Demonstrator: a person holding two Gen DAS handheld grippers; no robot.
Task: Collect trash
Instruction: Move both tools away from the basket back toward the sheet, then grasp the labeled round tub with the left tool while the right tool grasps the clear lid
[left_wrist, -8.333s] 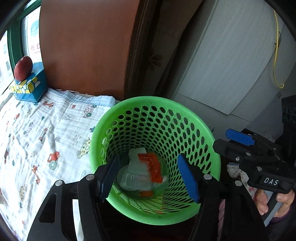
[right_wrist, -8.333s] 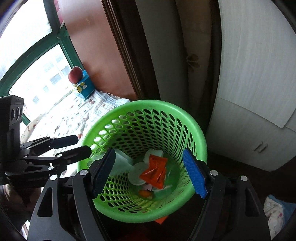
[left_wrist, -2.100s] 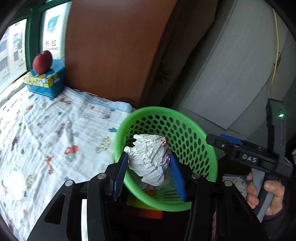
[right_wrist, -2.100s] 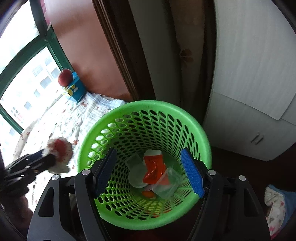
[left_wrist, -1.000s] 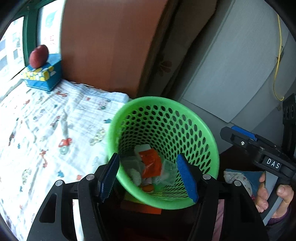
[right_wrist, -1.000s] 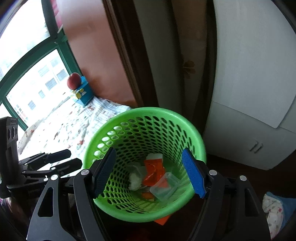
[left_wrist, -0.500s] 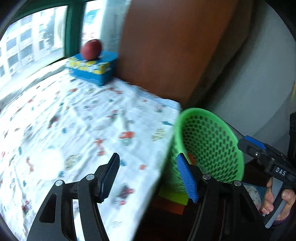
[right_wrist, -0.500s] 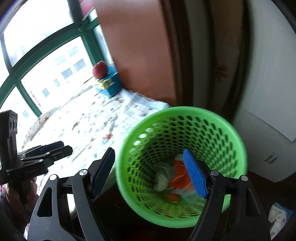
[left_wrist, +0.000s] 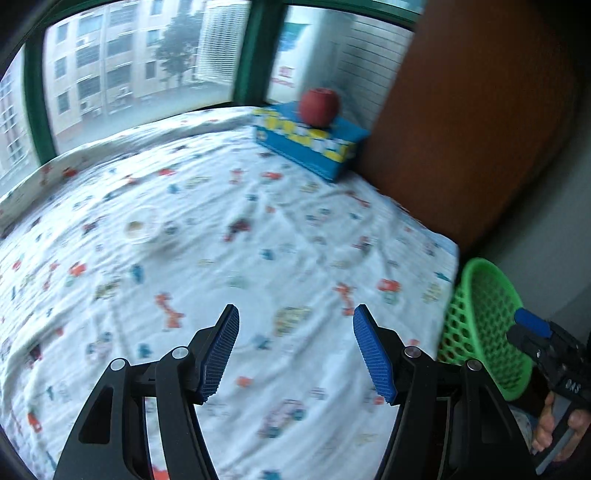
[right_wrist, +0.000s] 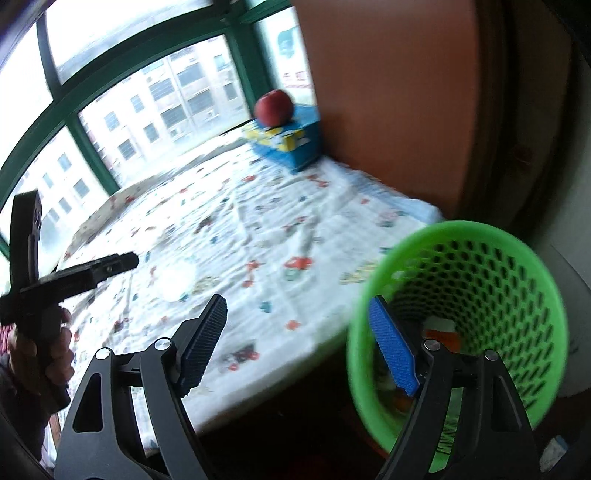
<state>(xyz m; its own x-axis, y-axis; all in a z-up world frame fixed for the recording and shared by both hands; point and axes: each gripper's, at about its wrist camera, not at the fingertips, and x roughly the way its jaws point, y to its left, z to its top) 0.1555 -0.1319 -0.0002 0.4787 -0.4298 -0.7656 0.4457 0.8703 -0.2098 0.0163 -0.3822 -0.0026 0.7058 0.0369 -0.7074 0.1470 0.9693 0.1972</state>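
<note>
- Trash left to collect: a pale round lid-like piece (left_wrist: 142, 226) lying on the printed sheet (left_wrist: 258, 240), well apart from the green basket (right_wrist: 480, 295) at the bed's corner.
- Both views have swung off the basket, where the crumpled paper went, onto the bed; likely the next pickup.
- Left gripper (left_wrist: 295, 347) gapes, empty; right gripper (right_wrist: 295, 339) is opening, nothing between.
- Blue box (left_wrist: 310, 144) with an apple (left_wrist: 318, 106) stands far back; path looks clear.

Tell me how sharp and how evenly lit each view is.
Left wrist view: the printed sheet and the apple are smeared by motion, the left gripper crisp. Right wrist view: the green basket rim is blurred, the window blown out white, edges bent by the fisheye.
</note>
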